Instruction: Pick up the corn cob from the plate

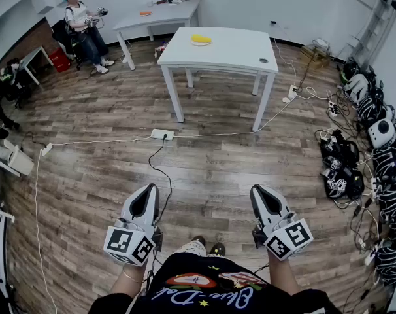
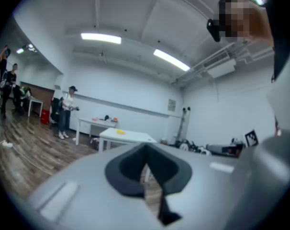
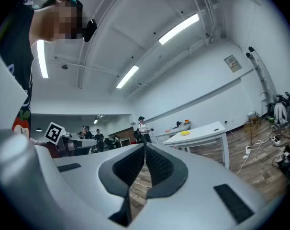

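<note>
The yellow corn cob [image 1: 200, 40] lies on a white plate on the white table [image 1: 231, 51], far across the room. Both grippers are held low near my body, well short of the table. My left gripper [image 1: 146, 190] has its jaws together with nothing between them. My right gripper [image 1: 261, 191] is also shut and empty. In the left gripper view the corn cob [image 2: 120, 132] shows as a small yellow spot on the table [image 2: 130, 137], beyond the left gripper [image 2: 146, 163]. In the right gripper view the corn cob [image 3: 184, 133] sits on the table [image 3: 205, 130], past the right gripper [image 3: 145, 152].
A wooden floor lies between me and the table, crossed by a white cable and a power strip [image 1: 162, 134]. Headsets and cables [image 1: 374, 156] line the right wall. A second table [image 1: 159, 15] stands behind, with a seated person [image 1: 80, 25] at the back left.
</note>
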The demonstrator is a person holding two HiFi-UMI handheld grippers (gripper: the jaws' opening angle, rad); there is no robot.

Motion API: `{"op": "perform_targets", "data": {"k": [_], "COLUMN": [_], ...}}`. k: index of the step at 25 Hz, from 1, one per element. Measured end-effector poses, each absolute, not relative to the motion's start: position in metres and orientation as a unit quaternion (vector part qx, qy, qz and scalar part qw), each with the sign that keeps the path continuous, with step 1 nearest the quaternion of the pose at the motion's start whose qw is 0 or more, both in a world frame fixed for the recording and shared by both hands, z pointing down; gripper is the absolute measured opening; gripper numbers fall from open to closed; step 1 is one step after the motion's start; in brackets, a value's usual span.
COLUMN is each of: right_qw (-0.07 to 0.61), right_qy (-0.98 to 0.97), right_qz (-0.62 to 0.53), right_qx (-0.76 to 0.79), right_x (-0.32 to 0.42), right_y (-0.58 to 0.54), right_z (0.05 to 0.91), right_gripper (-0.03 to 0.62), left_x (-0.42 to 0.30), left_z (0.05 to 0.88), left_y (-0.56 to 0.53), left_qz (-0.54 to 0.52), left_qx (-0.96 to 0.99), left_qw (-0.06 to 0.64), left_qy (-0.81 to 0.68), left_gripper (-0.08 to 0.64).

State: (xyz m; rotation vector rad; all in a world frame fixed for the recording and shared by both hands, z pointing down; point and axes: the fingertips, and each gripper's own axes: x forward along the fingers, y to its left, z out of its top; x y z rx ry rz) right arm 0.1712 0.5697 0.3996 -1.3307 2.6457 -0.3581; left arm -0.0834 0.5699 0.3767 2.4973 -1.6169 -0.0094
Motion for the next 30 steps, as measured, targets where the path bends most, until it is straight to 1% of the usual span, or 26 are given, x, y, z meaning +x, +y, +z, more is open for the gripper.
{"op": "perform_targets", "data": {"k": [7,13,16,21,26,30], "right_qw": [0.087,0.071,0.085,0.117,0.122,0.137], "right_qy": [0.879,0.862,0.845,0.838,0.849,0.851], "right_qz": [-0.126,-0.120,-0.131,-0.120,-0.117,-0.125], "right_qx": [-0.450,-0.488,-0.511,-0.519,-0.501,-0.492], "right_x": [0.181,0.190,0.187,0.147,0.087,0.049], "right_y": [0.559,0.522,0.478,0.369,0.273,0.213], "right_z": [0.403,0.396,0.401,0.388,0.371,0.361], "right_gripper": [0.020,0.020,0.020,0.020,0.020,0.020], "left_x": [-0.066,-0.051,-0.050,-0.092,-0.148,-0.177], "left_z": [0.393,0.393,0.389,0.380,0.374,0.361], "left_y": [0.552,0.480,0.434,0.341,0.252,0.189], "left_qz": [0.002,-0.017,-0.036,-0.041,-0.046,-0.058], "left_qx": [0.849,0.875,0.891,0.891,0.887,0.888], "left_qw": [0.089,0.087,0.072,0.032,0.032,0.030], "left_qy": [-0.520,-0.477,-0.446,-0.452,-0.458,-0.455], "left_gripper": [-0.003,-0.003,-0.003,-0.003,-0.003,-0.003]}}
